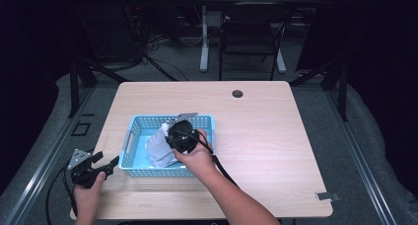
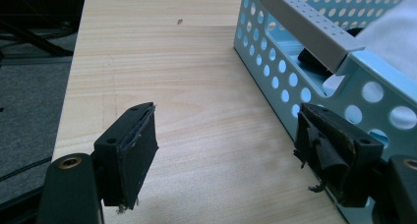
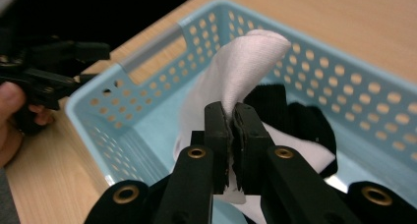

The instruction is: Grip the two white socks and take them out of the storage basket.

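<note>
Right gripper [image 3: 231, 117] fingers pinched tight on the white cloth [image 3: 236, 67], lifting a peak of it above the blue basket [image 3: 344, 81]; the rest of it, and a black garment [image 3: 295, 118], not yet out. Left gripper [image 2: 226, 150] fingers spread wide, empty, just beside the basket's outer wall on the worktop [image 2: 187, 76].

Left gripper [image 1: 109, 165] sits low at the near-left, held in the left hand [image 1: 88, 195], jaws spread wide and pointing right, nothing between them. Right gripper [image 3: 232, 117] sits mid-scene, right hand [image 1: 199, 158] wrapped around its body, forearm angling in from the near edge, jaws clamped tight on white cloth [image 3: 236, 71].
</note>
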{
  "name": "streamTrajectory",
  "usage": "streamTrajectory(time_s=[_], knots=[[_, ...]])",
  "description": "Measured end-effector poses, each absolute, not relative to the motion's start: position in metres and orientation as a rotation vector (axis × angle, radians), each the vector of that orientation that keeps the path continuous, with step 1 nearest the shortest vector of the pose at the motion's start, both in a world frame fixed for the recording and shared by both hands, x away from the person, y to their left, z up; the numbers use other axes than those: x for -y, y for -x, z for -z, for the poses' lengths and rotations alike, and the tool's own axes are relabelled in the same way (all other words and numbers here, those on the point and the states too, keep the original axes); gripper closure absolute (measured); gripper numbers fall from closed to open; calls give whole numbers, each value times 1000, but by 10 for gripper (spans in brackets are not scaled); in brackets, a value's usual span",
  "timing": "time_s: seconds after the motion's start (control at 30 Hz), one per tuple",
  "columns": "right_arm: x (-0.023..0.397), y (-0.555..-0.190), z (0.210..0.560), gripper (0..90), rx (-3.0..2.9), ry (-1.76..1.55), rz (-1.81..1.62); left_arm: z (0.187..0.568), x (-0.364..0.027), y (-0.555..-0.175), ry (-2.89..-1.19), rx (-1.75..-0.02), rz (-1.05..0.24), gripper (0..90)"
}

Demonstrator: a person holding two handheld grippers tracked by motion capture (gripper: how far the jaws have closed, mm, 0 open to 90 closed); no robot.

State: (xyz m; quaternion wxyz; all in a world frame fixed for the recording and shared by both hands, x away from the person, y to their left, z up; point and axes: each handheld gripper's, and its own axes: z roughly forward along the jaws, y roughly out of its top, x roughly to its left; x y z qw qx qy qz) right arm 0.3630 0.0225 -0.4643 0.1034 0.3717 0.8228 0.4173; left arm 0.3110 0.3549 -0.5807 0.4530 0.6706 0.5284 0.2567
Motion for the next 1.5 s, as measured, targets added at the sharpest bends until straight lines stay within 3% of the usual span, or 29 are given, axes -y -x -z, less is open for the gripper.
streamTrajectory(time_s=[0.43,1.5], knots=[[-13,-337,426,856,-2252,-913,-1375,581,-355,-311,-1657,-1305,-635,237],[51,-314,400,856,-2067,-953,-1496,581,-354,-311,-1669,-1305,-634,237]])
